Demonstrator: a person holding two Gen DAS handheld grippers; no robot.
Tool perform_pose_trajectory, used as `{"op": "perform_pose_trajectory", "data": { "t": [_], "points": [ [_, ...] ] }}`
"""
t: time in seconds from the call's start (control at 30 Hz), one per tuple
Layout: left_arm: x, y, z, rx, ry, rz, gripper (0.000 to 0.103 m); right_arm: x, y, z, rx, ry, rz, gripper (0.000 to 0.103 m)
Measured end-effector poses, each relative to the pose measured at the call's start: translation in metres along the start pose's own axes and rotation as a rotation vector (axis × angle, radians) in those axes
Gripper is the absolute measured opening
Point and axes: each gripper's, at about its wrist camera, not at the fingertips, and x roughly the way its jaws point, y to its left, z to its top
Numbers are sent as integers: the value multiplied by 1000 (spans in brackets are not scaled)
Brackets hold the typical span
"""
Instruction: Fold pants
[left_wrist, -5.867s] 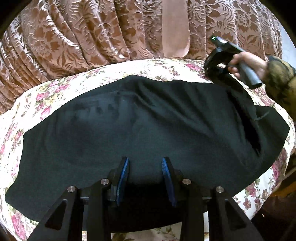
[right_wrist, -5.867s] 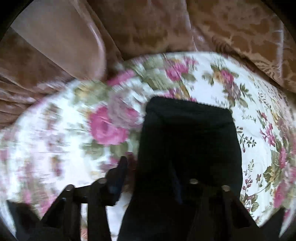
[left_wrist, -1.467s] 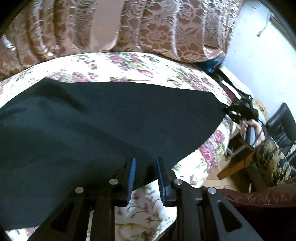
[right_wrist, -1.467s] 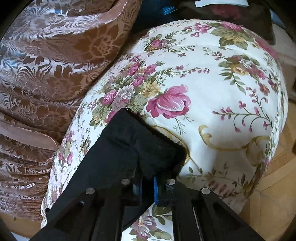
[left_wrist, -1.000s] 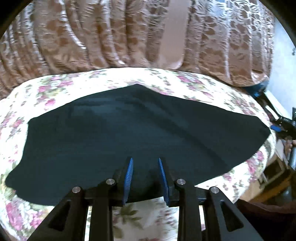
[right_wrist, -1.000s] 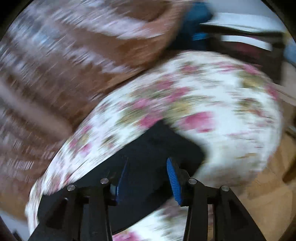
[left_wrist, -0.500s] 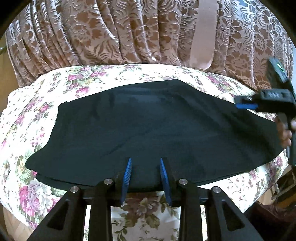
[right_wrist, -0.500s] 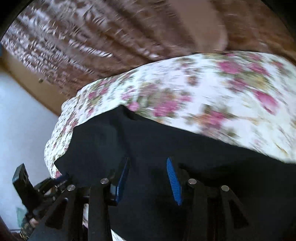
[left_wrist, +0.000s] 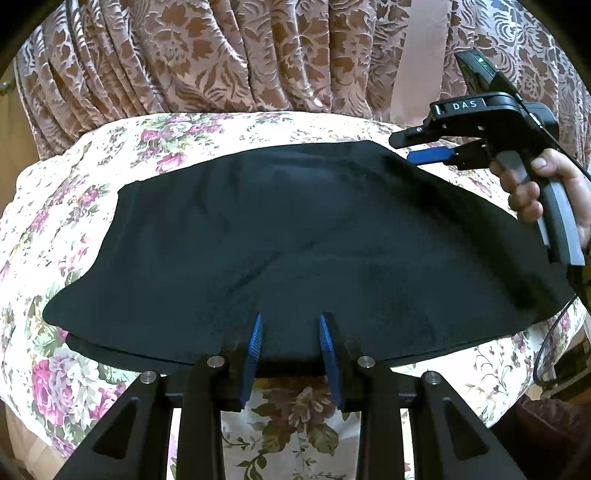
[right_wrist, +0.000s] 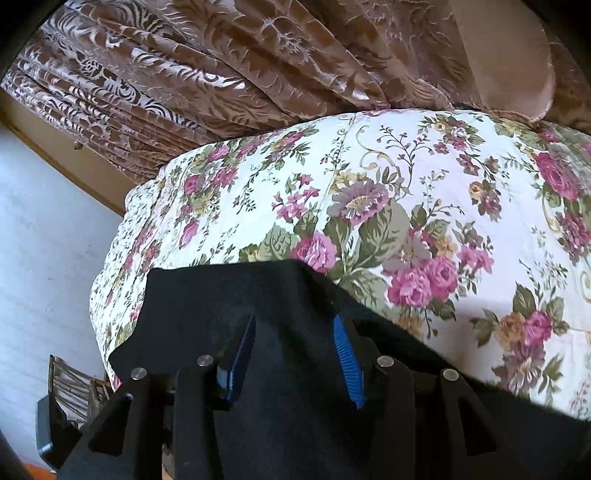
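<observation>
Where curtain (left_wrist: 229, 62) backs bedspread (left_wrist: 74, 177), pants (left_wrist: 295, 229).

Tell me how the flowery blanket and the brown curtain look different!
The flowery blanket is white with pink roses and green leaves; the brown curtain is brown with pale leafy swirls. The blanket lies spread out, with the black pants on top; the curtain hangs in folds behind it. The curtain looks shiny, the blanket doesn't. Both are cloth with plant patterns.
</observation>
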Motion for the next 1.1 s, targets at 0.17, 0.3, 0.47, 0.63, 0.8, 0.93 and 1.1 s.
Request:
{"op": "perform_pose_trajectory", "data": {
  "t": [0.17, 0.3, 0.47, 0.63, 0.8, 0.93, 1.1],
  "points": [
    [4, 7, -3, -30, 9, -8, 32, 3, -4, 11, 13, -13, 3, 44],
    [2, 15, -5, -77, -2, -47, 32, 0, -13, 18, 48, -19, 43, 45],
    [2, 22, -6, -116, 1, -68, 32, 15, -12, 20, 38, 29, 71, 45],
    [3, 18, -5, -97, 4, -51, 32, 36, -7, 22, 40, 69, 135, 25],
    [8, 22, -4, -112, 12, -54, 32, 42, 6, 28, -46, 41, 58, 5],
    [14, 22, -3, -123, 24, -48, 32, 56, 14, 32, -171, 35, -111, 4],
    [15, 23, -2, -137, 25, -43, 32, 86, 31, 26, -321, 55, -291, 6]
  ]
}}
